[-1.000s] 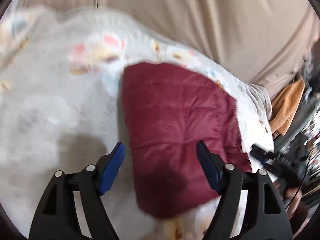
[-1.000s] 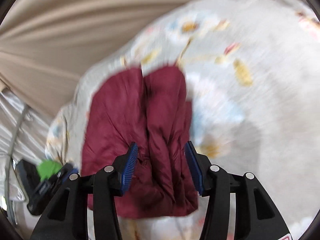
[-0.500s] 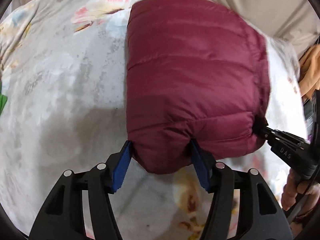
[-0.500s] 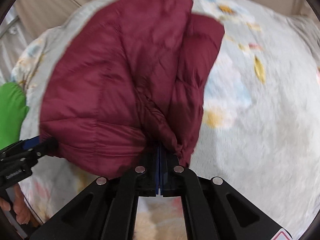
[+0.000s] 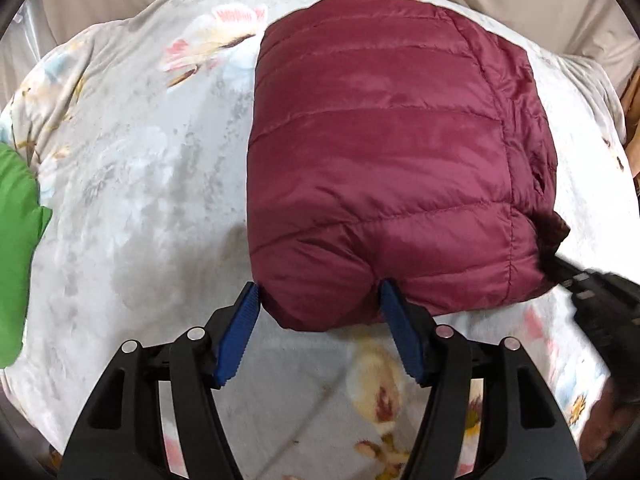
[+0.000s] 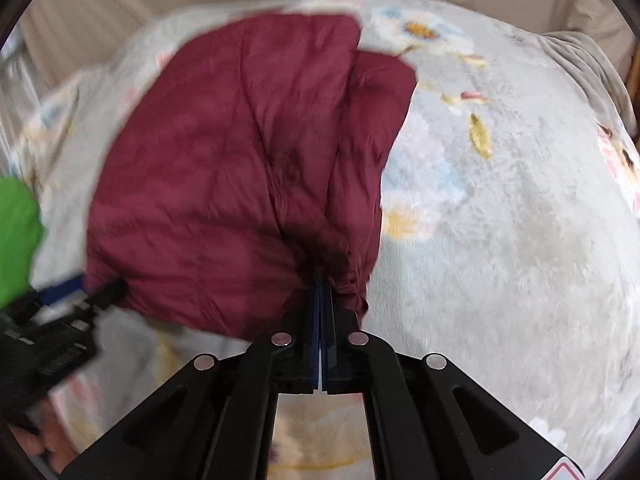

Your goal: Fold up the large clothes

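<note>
Jacket [image 5: 384,168] dead ahead of both tongs — right tongs [image 6: 321,292] clamped on its corner, left tongs [image 5: 320,304] wide, straddling the near edge.

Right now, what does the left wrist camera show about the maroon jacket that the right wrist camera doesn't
Left wrist only: the left gripper with its jaws apart around the puffy near corner of the maroon jacket, whose smooth quilted top panel is in plain sight.

Right wrist only: the right gripper shut on a bunched edge of the maroon jacket, with folded layers stacked beside the main panel.

Both: the jacket lying on the floral blanket, a green cloth at the left edge, and the other gripper.
</note>
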Demonstrator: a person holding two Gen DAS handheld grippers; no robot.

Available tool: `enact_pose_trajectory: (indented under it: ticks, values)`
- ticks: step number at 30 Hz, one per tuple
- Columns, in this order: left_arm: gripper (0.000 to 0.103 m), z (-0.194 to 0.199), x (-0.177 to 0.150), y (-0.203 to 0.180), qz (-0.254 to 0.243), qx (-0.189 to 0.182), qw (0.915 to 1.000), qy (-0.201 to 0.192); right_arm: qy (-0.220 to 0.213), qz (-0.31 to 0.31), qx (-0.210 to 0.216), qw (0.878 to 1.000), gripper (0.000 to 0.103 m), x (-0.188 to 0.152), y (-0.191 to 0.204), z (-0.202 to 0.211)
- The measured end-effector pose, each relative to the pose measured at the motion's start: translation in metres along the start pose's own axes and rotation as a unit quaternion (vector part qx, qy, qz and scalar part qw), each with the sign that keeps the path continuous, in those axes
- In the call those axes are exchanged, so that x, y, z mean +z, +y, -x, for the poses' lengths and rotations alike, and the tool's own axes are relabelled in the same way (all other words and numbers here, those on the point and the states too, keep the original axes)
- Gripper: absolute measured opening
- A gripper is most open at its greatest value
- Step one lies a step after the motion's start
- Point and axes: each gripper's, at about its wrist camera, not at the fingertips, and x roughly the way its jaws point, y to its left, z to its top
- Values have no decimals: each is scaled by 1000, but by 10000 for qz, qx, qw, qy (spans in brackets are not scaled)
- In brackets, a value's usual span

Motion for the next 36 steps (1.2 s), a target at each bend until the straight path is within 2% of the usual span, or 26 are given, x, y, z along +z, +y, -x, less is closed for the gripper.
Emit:
enact_pose_trajectory:
  ticks: [1, 3, 5, 8, 9, 12, 13, 15, 17, 19, 24, 36]
  values:
    - [61, -1, -1, -2, -21, 12, 10000, 28, 118, 56, -32, 9999, 0, -4, 1, -13]
    - [61, 0, -4, -5, -24, 46, 10000, 81, 126, 26, -73, 9999, 0, -6, 2, -12]
    - [61, 7, -8, -6, -11, 68, 10000, 17, -46, -113, 29, 9999, 0, -8, 0, 9]
    - [63, 24, -15, -8, 22, 129, 9998, -138, -429, -203, -37, 9989, 0, -18, -3, 45]
    - [66, 31, -18, -9, 54, 131, 9997, -219, -486, -254, -12, 9985, 7, -21, -4, 51]
    - [71, 47, -31, -15, 83, 138, 9992, -369, -604, -331, -58, 9976, 14, -40, -7, 64]
    - [72, 50, -36, -17, 104, 138, 9991, -376, -656, -399, -82, 9970, 22, -49, -8, 66]
    - [72, 52, -40, -21, 174, 48, 9992, -358, -700, -537, -88, 9961, 32, -61, -10, 70]
    - [72, 56, -47, -23, 247, 25, 9989, -392, -659, -607, -77, 9959, 33, -73, -10, 73]
    - [72, 56, -52, -24, 297, 40, 9986, -447, -607, -609, -157, 9962, 40, -80, -5, 72]
    - [72, 53, -69, -34, 207, 118, 9985, -484, -450, -594, -156, 9971, 44, -95, 4, 68]
    - [72, 41, -82, -33, 383, 353, 9977, -430, -370, -519, -196, 9978, 46, -98, 16, 57]
